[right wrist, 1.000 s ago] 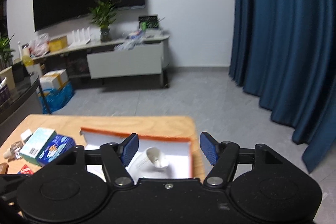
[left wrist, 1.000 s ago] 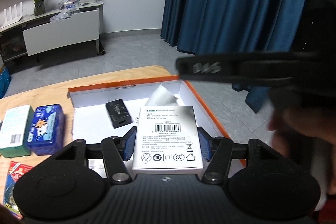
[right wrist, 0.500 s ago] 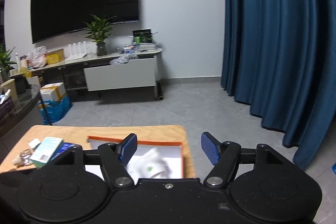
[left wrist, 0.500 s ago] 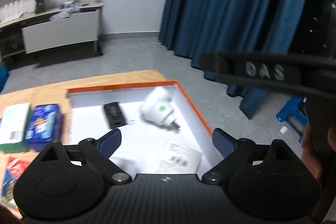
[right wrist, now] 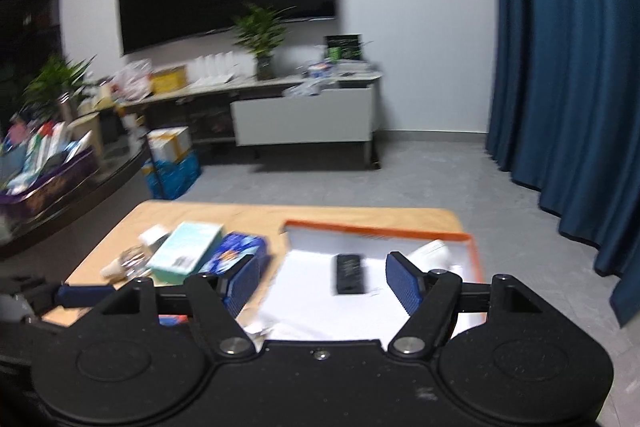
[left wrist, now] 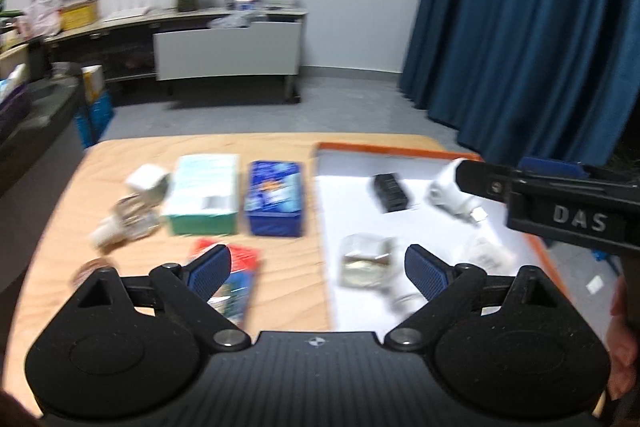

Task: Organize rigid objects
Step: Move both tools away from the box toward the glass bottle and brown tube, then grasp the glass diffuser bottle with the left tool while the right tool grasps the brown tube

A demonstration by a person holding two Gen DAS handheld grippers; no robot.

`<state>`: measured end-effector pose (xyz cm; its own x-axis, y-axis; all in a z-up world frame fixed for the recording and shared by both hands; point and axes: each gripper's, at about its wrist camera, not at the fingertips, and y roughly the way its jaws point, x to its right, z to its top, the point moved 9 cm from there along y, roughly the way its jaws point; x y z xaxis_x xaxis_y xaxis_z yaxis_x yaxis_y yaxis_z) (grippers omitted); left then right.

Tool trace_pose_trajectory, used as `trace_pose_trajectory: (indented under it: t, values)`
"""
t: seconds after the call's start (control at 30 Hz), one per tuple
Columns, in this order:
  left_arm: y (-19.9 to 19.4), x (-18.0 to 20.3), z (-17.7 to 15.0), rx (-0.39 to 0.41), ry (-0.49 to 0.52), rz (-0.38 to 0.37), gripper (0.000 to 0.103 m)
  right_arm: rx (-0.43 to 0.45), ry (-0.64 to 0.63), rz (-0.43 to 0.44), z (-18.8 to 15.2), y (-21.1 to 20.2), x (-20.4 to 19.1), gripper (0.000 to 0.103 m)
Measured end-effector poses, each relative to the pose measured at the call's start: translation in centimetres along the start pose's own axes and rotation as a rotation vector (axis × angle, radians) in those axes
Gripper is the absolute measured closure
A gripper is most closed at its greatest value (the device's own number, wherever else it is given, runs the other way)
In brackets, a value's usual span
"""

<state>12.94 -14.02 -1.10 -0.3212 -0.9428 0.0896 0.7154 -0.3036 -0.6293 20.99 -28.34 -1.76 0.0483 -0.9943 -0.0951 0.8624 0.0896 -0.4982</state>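
We see the left gripper (left wrist: pixel 318 269) with its ribbed blue fingers (left wrist: pixel 210 269) spread wide and holding nothing, hovering over the pale wooden counter (left wrist: pixel 280 147). The right gripper (right wrist: pixel 322 281) has its jaws opening, and nothing is pinched between them either.

The shallow orange-rimmed box with a white floor (left wrist: pixel 394 148) sits on the counter's right half. Inside lie a small matte black rectangular adapter (left wrist: pixel 391 191), a glossy white rounded plug (left wrist: pixel 446 189) and a clear squarish packet (left wrist: pixel 366 261) (too blurred to read).

Just left of the box stand a dark blue printed tin (left wrist: pixel 274 199) and, touching it, a mint-and-white cardboard carton (left wrist: pixel 204 193). Farther left lies a small white cube (left wrist: pixel 146 181), near crinkly clear wrappers (left wrist: pixel 130 223).

Only the left view shows a red-and-blue flat packet (left wrist: pixel 236 279) beneath its own fingers, and the other gripper's black arm lettered "DAS" (left wrist: pixel 580 219) crossing above the box's right side. The right view alone shows the left tool's blue fingertip (right wrist: pixel 84 293) low at its left edge.
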Motion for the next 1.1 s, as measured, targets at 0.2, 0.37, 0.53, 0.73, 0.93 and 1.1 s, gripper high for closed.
trace_pose_trajectory:
  t: [0.2,0.37,0.53,0.73,0.93,1.1]
  values:
    - [-0.9,-6.5,-1.9,-0.026,-0.109,0.112,0.007,-0.035,-0.060,0.069,-1.1,0.9,-4.7,0.020]
    - [-1.1,-10.9,-2.2,-0.023,-0.185,0.180,0.007,-0.081,-0.088,0.146,-2.8,1.8,-8.5,0.020]
    - [0.5,-14.1,0.2,-0.006,-0.105,0.166,0.007,-0.118,-0.164,0.216,-4.2,2.5,-12.8,0.020]
    - [5.8,-15.9,2.1,-0.034,0.103,0.084,0.008,-0.151,-0.217,0.266,-5.7,2.9,-15.9,0.020]
    - [10.9,-16.3,1.9,-0.086,0.236,0.010,0.017,-0.180,-0.238,0.299,-6.6,3.5,-18.0,0.020]
    - [12.7,-16.4,1.3,-0.105,0.234,-0.068,0.040,-0.201,-0.266,0.348,-7.3,4.5,-20.3,0.020]
